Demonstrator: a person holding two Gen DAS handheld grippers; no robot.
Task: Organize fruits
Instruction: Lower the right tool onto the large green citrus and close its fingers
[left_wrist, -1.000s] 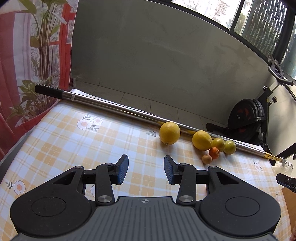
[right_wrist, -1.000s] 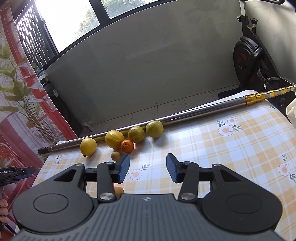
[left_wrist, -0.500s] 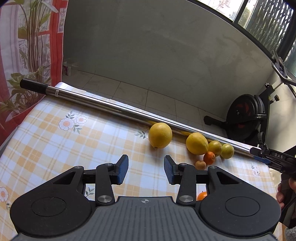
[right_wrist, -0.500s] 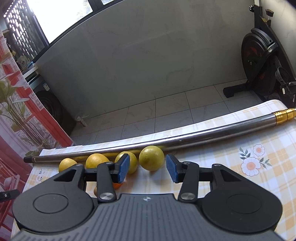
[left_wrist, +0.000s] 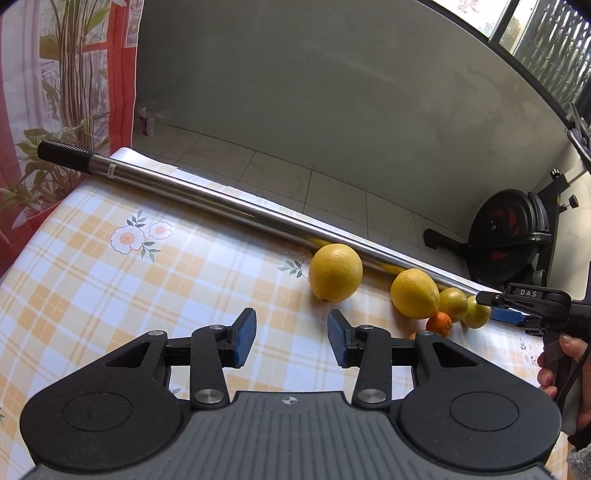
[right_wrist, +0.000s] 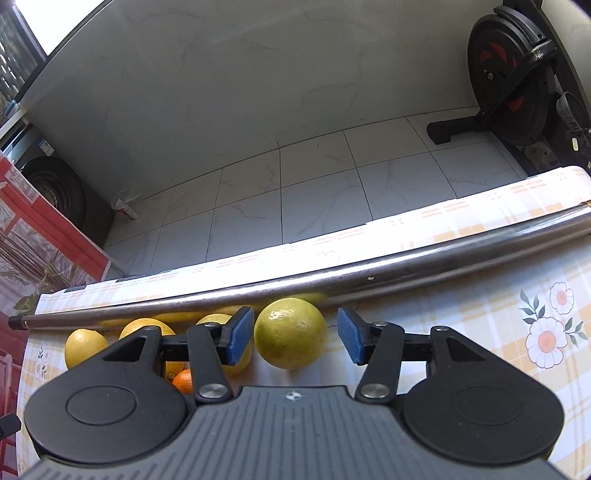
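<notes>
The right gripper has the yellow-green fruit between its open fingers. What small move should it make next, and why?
Probably close the right gripper on the yellow-green fruit. Its jaws have just been opening and now stand on either side of the fruit, with a gap at each pad, so nothing is gripped yet. The fruit lies against the metal pole, and another yellow fruit sits close on one side, so closing gently seems wise.

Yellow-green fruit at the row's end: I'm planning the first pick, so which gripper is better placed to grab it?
Right. The right gripper already straddles that fruit, its jaws just opened wider; the left gripper frames only tablecloth.
</notes>
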